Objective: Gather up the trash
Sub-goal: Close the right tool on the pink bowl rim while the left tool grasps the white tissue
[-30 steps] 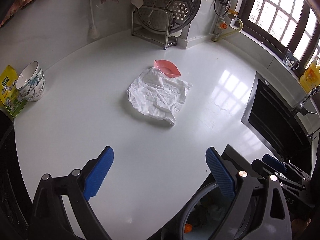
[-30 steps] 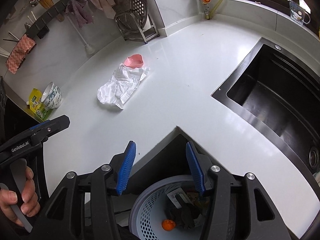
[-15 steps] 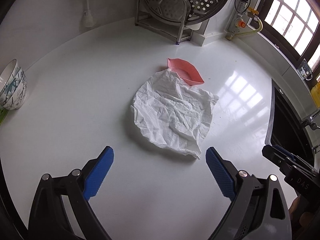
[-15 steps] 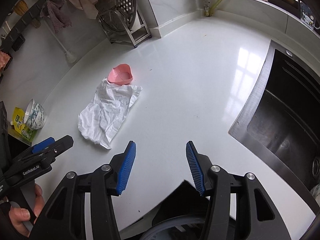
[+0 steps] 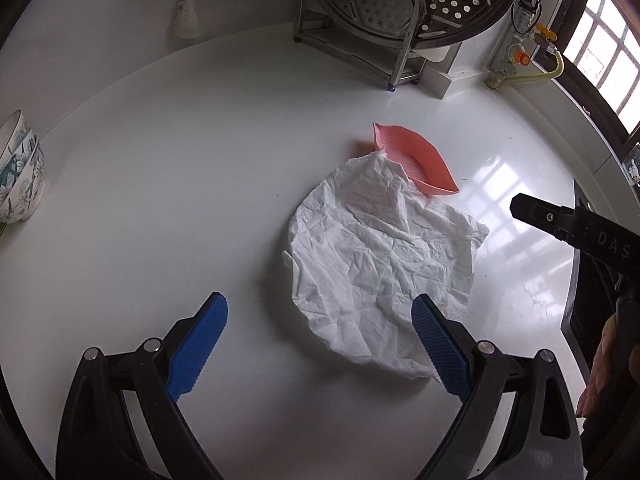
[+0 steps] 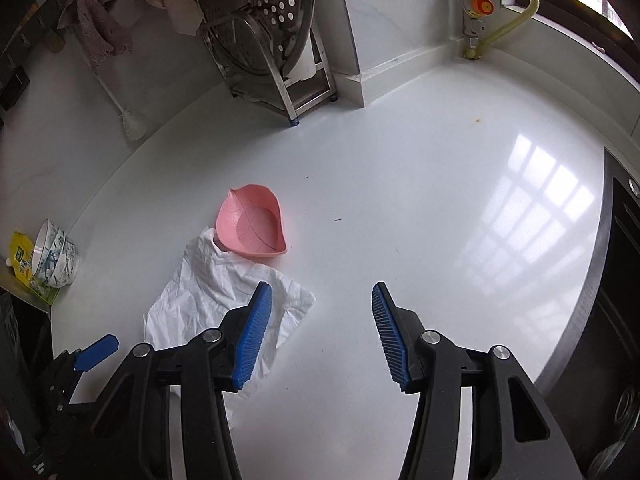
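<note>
I hold my left gripper [image 5: 320, 344] over the white counter [image 5: 160, 200], its 2 blue pads spread wide with nothing between them. The crumpled white paper [image 5: 380, 264] lies flat on the counter just ahead of it, toward the right pad, whose tip overlaps the paper's near edge in my left wrist view; whether they touch I cannot tell. The paper's far corner lies against a pink leaf-shaped dish [image 5: 416, 162]. My right gripper [image 6: 322, 330] also stands wide open and empty, above bare counter, with the paper [image 6: 224, 296] off to its left, partly behind the left pad. 2 stacked bowls [image 6: 54, 254] sit at the counter's left edge, well apart from the paper.
</note>
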Demonstrator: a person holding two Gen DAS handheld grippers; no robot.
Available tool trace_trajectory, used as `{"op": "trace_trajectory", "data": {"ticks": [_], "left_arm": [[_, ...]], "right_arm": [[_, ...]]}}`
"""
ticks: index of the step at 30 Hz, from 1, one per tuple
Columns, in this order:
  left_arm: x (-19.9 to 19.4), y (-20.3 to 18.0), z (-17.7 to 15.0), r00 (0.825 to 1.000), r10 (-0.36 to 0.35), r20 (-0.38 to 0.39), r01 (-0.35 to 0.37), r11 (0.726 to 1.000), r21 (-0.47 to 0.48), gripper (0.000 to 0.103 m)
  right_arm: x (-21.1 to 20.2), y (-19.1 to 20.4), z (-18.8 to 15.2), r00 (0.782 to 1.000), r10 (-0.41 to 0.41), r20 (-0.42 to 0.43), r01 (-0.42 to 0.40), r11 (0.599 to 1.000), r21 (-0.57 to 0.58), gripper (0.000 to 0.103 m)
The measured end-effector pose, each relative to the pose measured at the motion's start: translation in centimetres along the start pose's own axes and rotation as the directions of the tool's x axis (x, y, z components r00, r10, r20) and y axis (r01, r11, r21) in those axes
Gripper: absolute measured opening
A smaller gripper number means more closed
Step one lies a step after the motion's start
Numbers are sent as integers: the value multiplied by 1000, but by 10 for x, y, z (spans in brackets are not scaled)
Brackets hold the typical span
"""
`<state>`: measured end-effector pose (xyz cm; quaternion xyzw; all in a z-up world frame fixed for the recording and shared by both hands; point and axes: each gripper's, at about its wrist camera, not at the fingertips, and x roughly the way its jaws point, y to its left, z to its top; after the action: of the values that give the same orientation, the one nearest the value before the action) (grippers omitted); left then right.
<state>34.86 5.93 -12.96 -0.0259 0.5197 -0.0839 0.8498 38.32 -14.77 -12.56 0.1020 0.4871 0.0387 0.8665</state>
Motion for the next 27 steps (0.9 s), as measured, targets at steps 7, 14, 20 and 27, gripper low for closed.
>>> {"op": "trace_trajectory", "data": {"ticks": [7, 14, 20, 27], "left_arm": [[15, -4, 0, 1000, -7, -15, 7, 1000, -29, 92], [30, -10, 5, 1000, -14, -18, 13, 999, -43, 92], [38, -9, 7, 1000, -10, -13, 10, 998, -57, 88], [38, -17, 12, 1000, 24, 8, -24, 1000, -18, 54]], "right_arm": [[42, 16, 27, 998, 29, -47, -32, 997, -75, 50], [68, 23, 38, 997, 15, -80, -24, 993, -114, 50], [80, 30, 42, 995, 8, -104, -24, 987, -156, 39], [88, 42, 40, 993, -3, -121, -22, 979, -200, 22]]}}
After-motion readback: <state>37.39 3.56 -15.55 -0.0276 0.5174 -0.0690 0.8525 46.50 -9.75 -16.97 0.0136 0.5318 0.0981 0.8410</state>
